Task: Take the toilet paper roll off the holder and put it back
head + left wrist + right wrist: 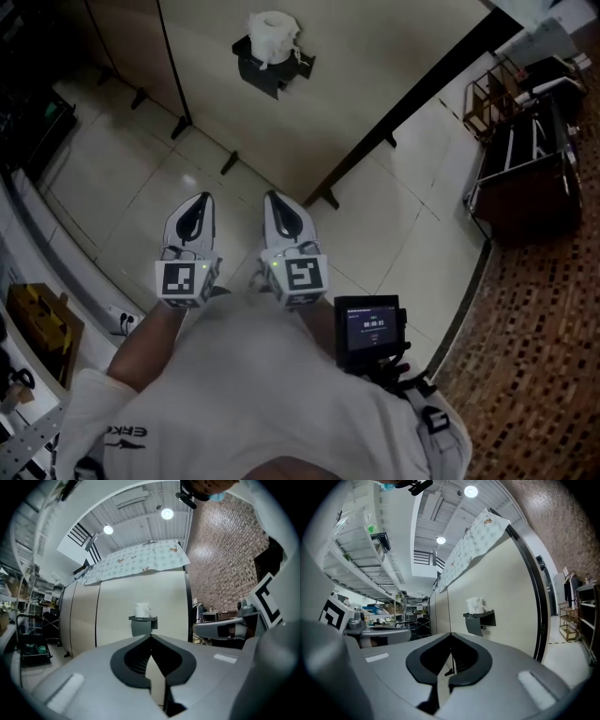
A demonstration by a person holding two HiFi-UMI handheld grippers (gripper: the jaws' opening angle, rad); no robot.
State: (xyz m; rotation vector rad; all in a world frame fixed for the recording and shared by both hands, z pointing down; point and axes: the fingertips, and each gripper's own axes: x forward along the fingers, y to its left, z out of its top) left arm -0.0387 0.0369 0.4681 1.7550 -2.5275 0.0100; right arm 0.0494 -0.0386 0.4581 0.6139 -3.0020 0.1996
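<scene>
We held both grippers level and side by side above the tiled floor (131, 178), facing the beige partition (375, 56). The left gripper (200, 200) had its jaws pressed together on nothing, and the right gripper (274, 198) was likewise closed and empty. The white toilet paper roll (273, 36) stood upright on the dark holder (265, 67) (fixed to that partition), well apart from both grippers.

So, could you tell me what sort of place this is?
Probably a workshop or lab with a mock washroom wall: a toilet paper roll on a holder on a free-standing beige panel, storage shelves, a brick wall.
</scene>
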